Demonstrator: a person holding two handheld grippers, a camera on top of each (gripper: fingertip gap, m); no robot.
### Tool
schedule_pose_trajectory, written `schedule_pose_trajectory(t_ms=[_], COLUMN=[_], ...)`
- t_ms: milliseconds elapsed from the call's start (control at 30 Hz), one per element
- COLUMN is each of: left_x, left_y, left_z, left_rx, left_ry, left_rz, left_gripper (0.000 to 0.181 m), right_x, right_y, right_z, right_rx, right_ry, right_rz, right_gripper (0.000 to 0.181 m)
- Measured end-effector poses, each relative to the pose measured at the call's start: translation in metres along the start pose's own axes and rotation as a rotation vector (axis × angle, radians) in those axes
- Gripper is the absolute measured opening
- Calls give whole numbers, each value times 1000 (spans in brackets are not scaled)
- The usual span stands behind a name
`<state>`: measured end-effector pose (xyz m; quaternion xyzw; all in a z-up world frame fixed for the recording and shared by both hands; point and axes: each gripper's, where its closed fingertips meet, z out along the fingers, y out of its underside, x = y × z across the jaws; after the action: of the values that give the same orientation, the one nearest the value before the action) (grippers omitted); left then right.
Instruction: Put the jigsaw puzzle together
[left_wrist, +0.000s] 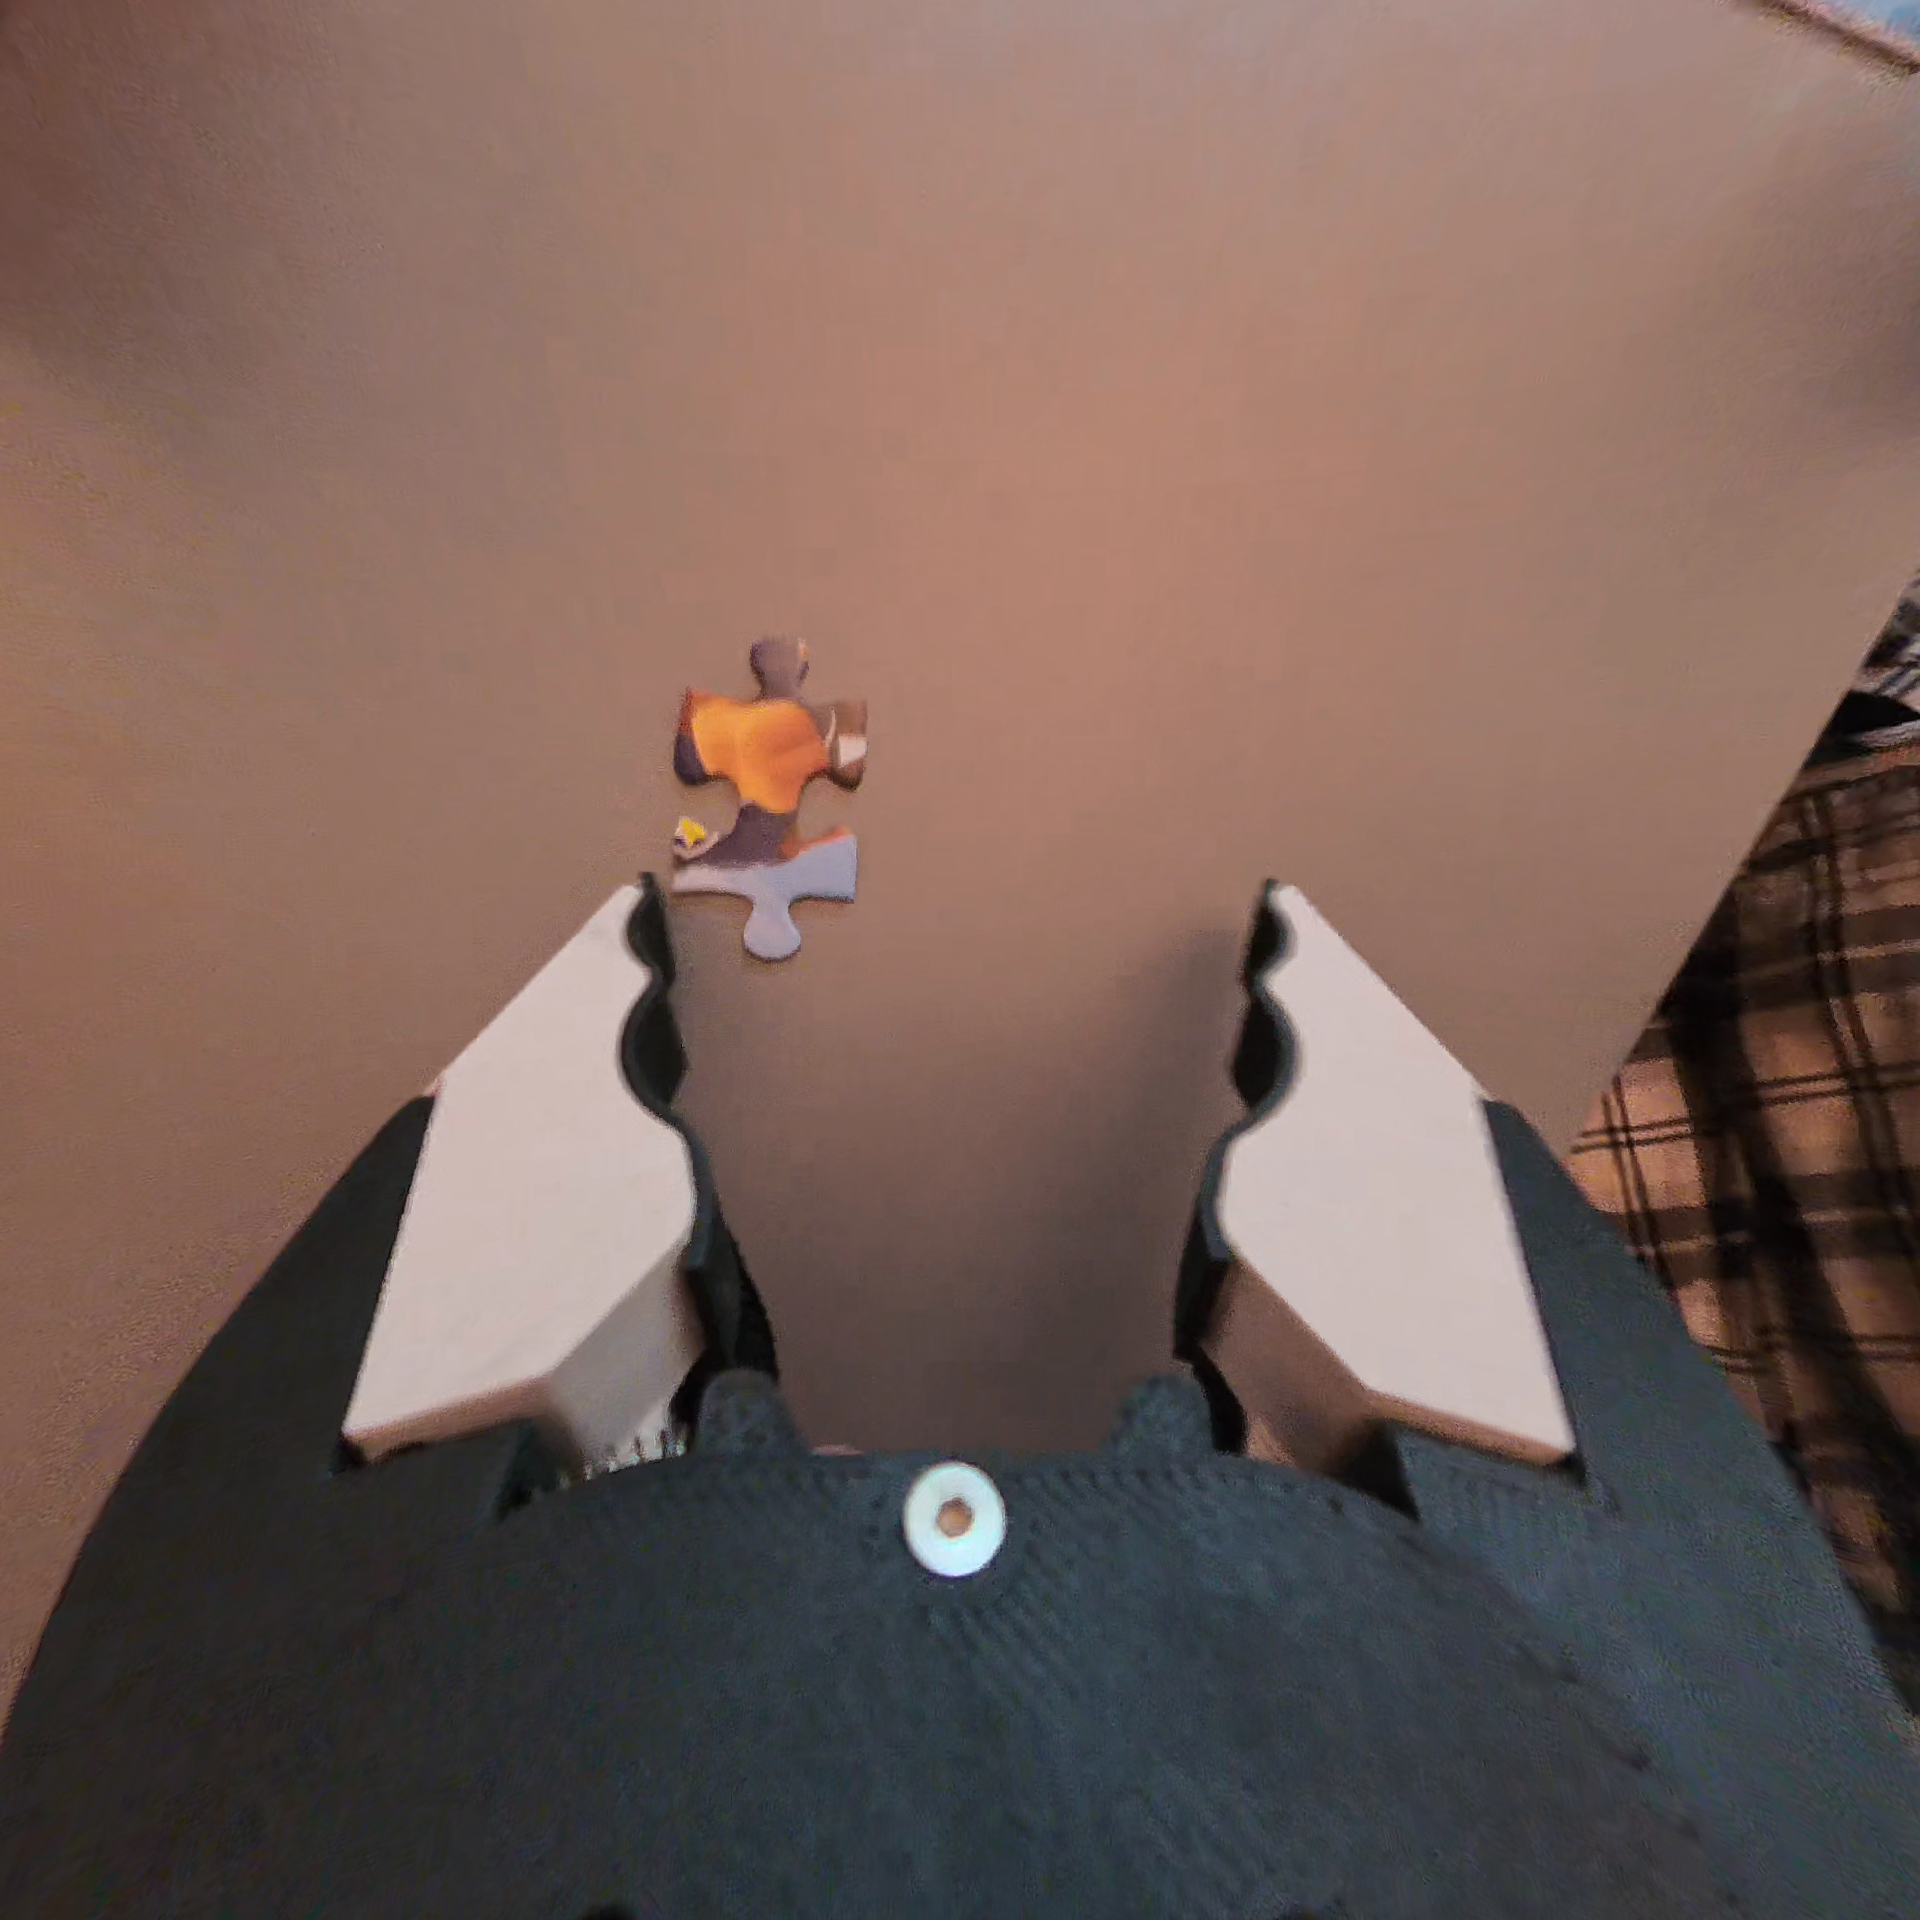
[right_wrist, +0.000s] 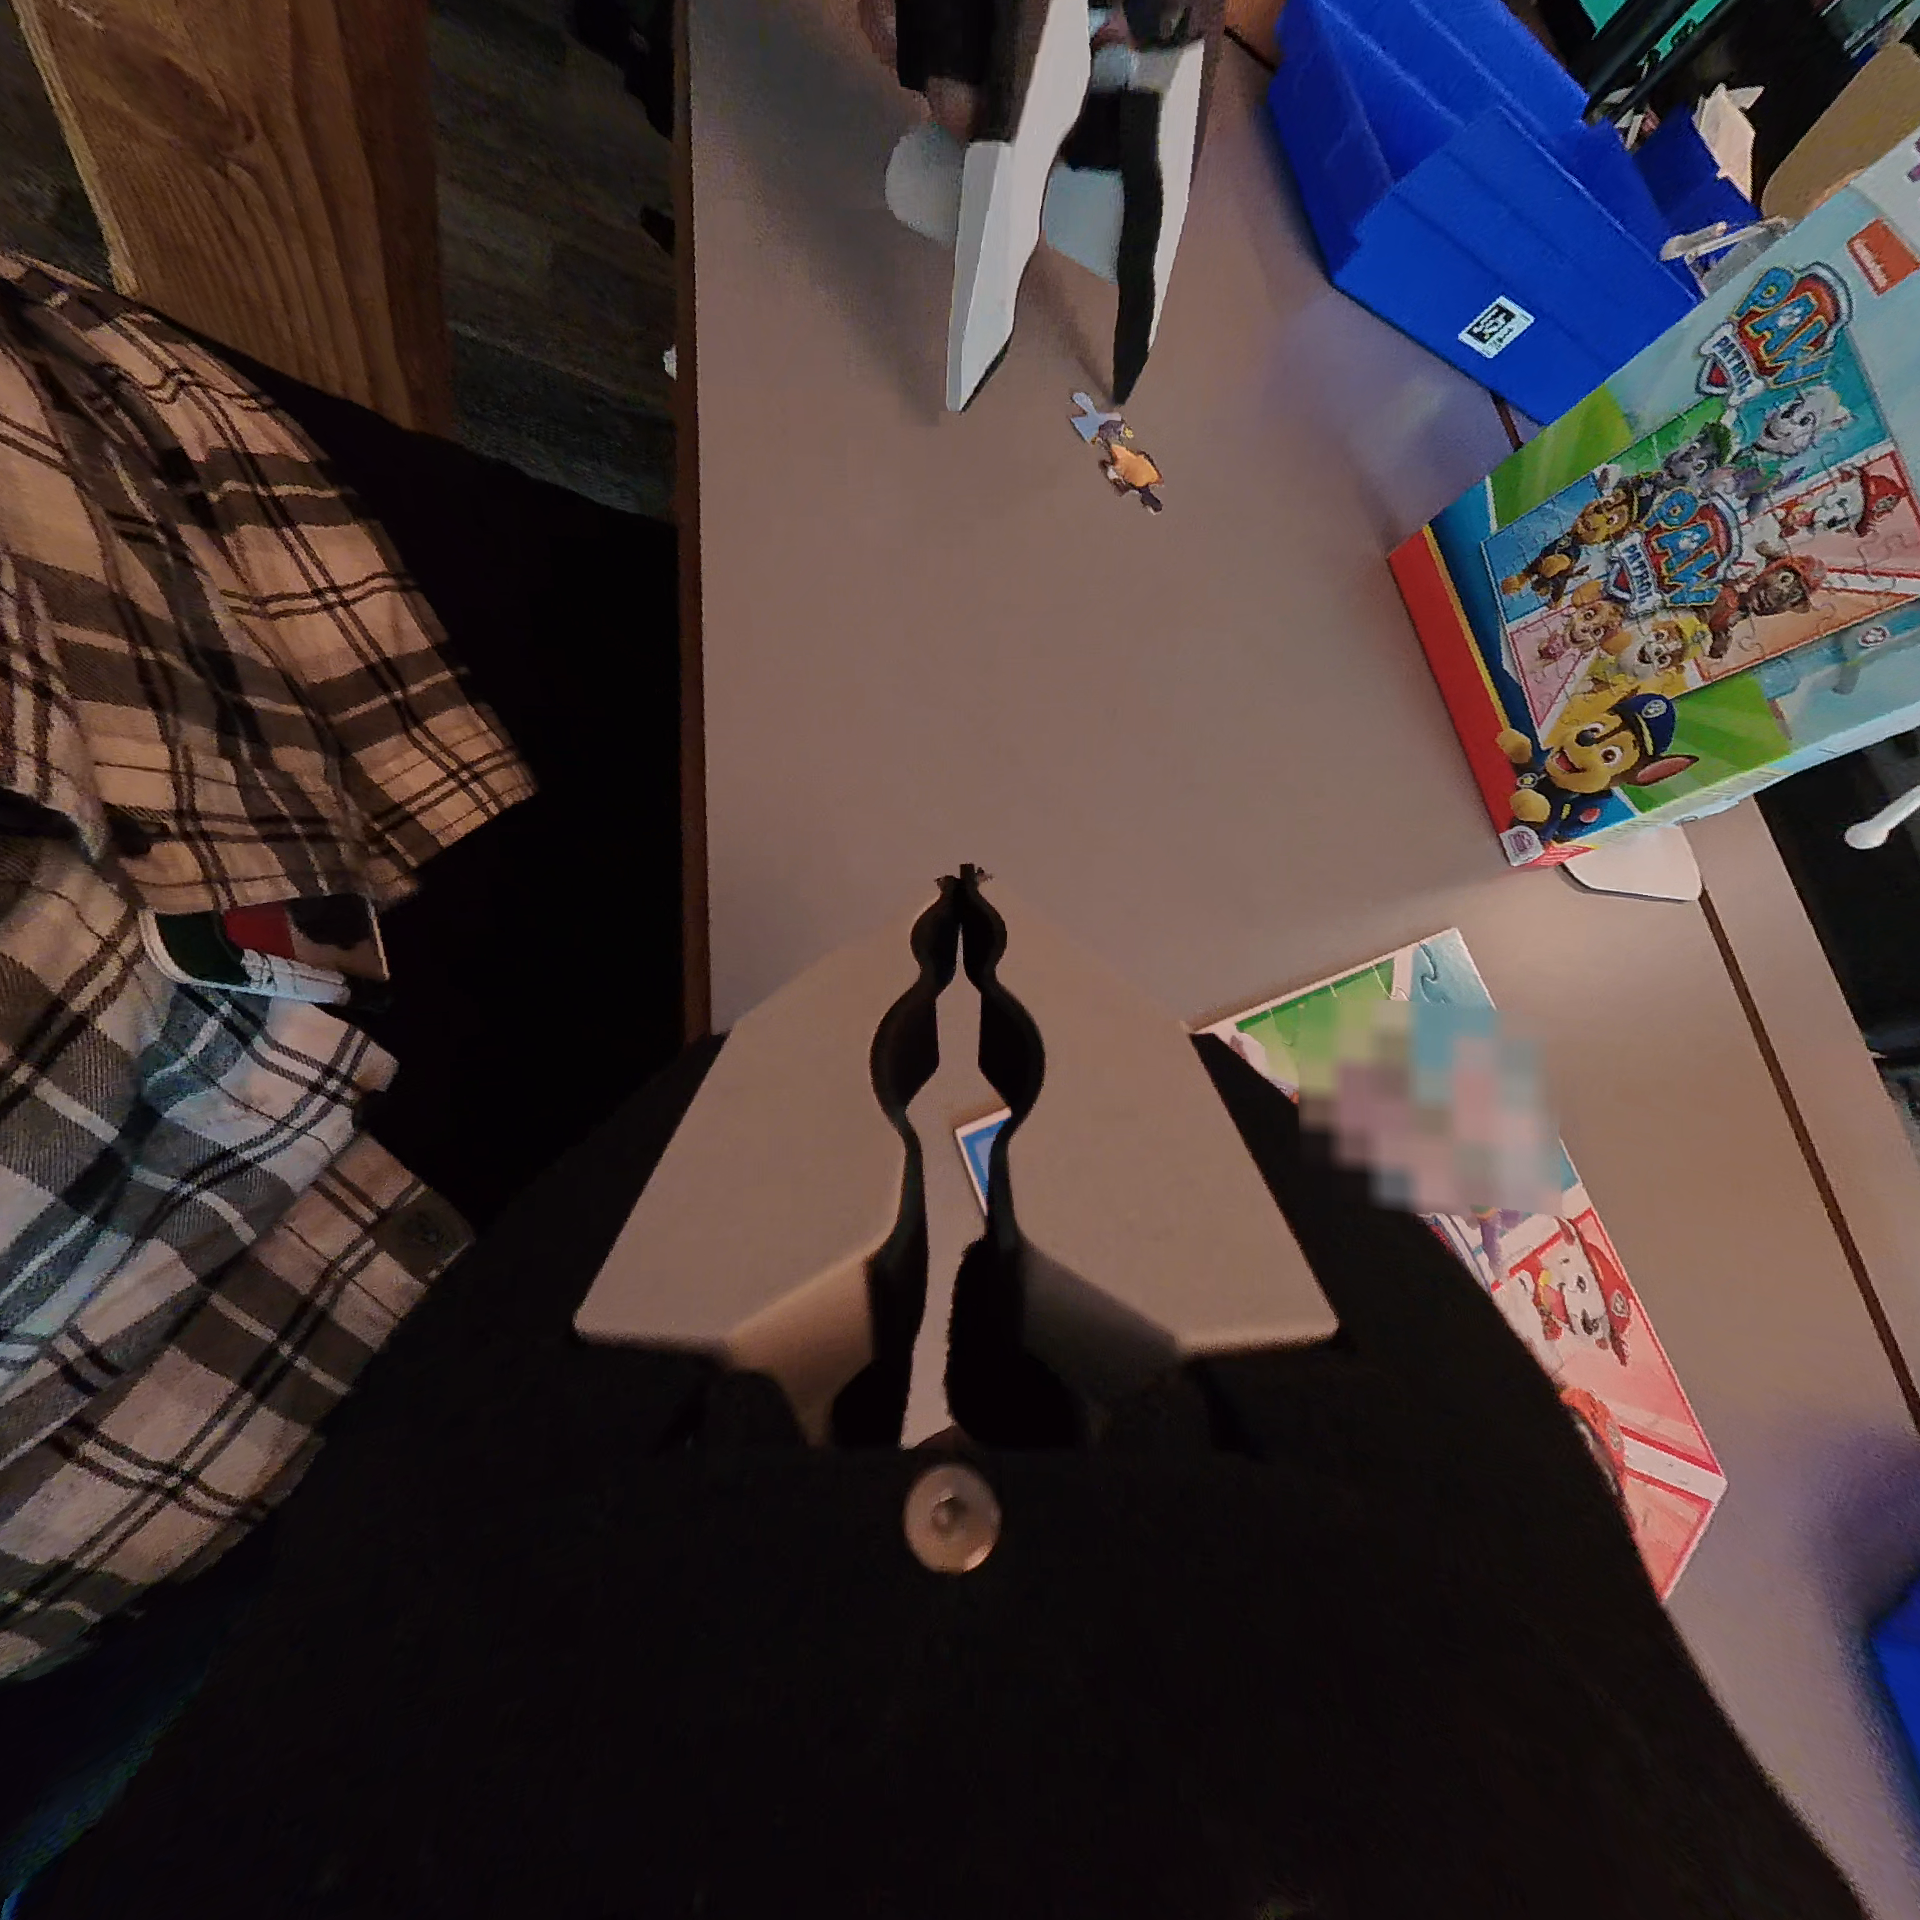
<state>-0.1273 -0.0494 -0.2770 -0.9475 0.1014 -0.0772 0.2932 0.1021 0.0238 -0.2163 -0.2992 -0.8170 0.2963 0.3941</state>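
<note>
Left hand-held gripper gapes wide, empty, beside a loose piece — thin, light, flat on the table; best pinched by its edges; right hand-held gripper closed, apparently empty.

I see bare bench all around the loose piece; the puzzle box and blue bins crowd the right.

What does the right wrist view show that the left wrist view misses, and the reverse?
Right wrist view only: the shut right tongs, the mostly assembled flat cartoon puzzle, the colourful cardboard puzzle box and blue plastic bins.
Left wrist view only: a close look at the loose piece's orange and lilac print.
Both: that loose jigsaw piece on the tan table, the open left tongs, plaid cloth.
</note>
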Motion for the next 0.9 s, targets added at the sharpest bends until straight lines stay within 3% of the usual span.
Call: schedule_pose_trajectory(t_ms=[100,267,367,467,533,600,900], left_x=[15,33,32,43,54,62,127], left_y=[-5,-11,-31,-27,-27,-28,-34], left_z=[2,15,17,27,26,28,41], left_rx=[15,-28,45,3,-3,3,24], left_ry=[74,16,23,71,102,104,140], left_rz=[29,182,177,191,200,211,374], left_gripper=[97,94,91,92,78,79,75], right_x=[-4,-11,-17,-24,-28,-32,-48], right_y=[-3,-3,-4,-4,-4,-6,3], right_z=[1,3,5,6,7,7,19], right_rx=[4,-5,2,-7,-6,6,-65], right_ry=[0,1,-10,-15,-15,-16,12], right_rz=[8,43,63,64,78,99,107], right_gripper=[0,0,0,0,0,0,5])
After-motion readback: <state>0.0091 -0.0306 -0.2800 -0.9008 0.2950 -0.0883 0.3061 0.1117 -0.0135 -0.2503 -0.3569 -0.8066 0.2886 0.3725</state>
